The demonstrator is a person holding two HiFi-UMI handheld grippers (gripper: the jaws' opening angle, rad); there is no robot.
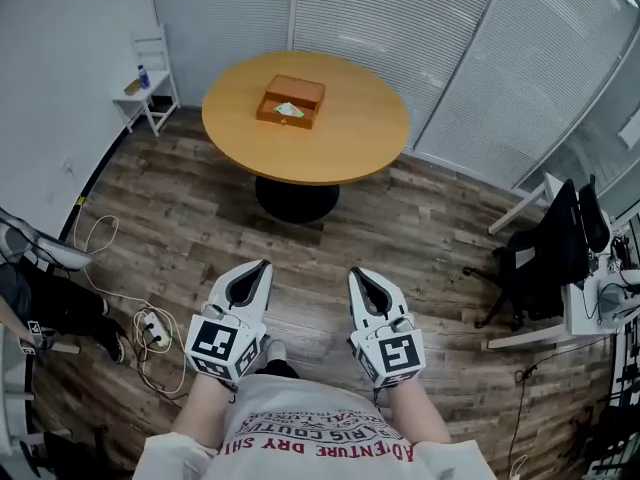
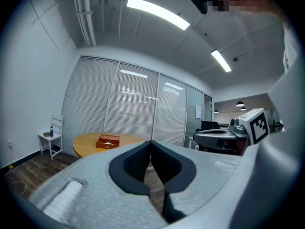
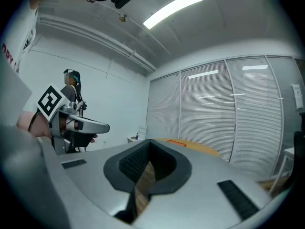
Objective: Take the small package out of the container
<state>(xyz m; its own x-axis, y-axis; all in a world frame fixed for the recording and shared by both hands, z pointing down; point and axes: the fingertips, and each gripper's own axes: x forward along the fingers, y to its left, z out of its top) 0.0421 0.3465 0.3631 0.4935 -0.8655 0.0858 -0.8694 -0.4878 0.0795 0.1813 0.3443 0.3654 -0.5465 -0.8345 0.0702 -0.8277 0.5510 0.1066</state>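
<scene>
holding the small package (image 1: 289, 111), the container (image 1: 298, 90) sits on the table (image 1: 360, 133).

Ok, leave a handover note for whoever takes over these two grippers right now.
Left gripper: shut, empty.
Right gripper: shut, empty.
Both are held low near the body, well short of the round table.
Container: on the table top, with the small package showing inside it.
Done: nothing yet; the package is not out.
Left: step up to the table, open a gripper, take the package and lift it out of the container.
</scene>
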